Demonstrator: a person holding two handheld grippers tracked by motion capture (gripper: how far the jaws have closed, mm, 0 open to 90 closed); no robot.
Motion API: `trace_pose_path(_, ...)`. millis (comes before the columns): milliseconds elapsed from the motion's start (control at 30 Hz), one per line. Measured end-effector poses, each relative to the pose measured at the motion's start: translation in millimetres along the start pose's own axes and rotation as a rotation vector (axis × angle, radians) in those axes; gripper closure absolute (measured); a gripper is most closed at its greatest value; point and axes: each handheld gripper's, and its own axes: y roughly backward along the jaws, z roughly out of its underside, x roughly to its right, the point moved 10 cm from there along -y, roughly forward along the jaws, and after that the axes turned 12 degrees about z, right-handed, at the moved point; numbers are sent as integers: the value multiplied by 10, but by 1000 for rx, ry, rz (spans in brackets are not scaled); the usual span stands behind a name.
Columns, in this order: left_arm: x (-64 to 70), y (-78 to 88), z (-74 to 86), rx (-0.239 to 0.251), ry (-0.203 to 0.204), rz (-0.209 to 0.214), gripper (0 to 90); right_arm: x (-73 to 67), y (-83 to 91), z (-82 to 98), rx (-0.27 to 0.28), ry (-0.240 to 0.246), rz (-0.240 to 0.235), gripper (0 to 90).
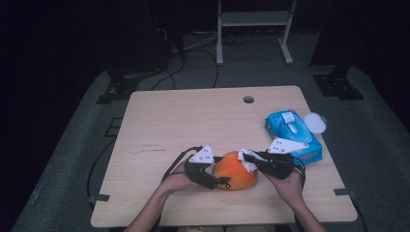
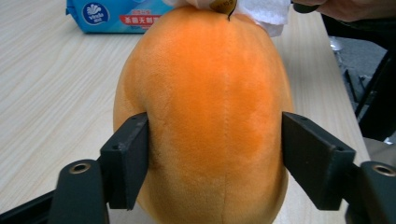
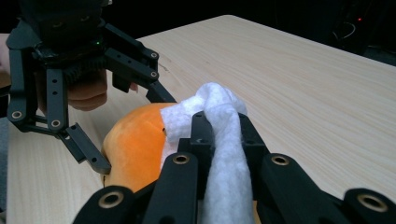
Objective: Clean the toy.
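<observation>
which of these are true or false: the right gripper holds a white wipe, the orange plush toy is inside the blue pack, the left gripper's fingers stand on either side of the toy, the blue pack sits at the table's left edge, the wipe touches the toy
1. The right gripper holds a white wipe. True.
2. The orange plush toy is inside the blue pack. False: it lies on the table, apart from the pack.
3. The left gripper has its fingers on either side of the toy. True.
4. The blue pack sits at the table's left edge. False: in the high view it lies near the right edge.
5. The wipe touches the toy. True: it rests against the toy's top end.
</observation>
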Motion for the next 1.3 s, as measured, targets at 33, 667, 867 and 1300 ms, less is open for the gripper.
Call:
trace_pose_path(33,0,0,0,0,0,0,224,0,0,0,0,0,0,802)
trace_pose_path(667,73,-86,-154,48,-19,-5,303,-316,-30,-59,10,85,-79,802)
trace_pose_path(867,40,-52,-115,58,6,2,308,-81,29,56,-13,-3,-69,802)
trace_pose_path(1300,-27,9,-56,67,51,4,298,94,72,147,-41,-37,-41,802)
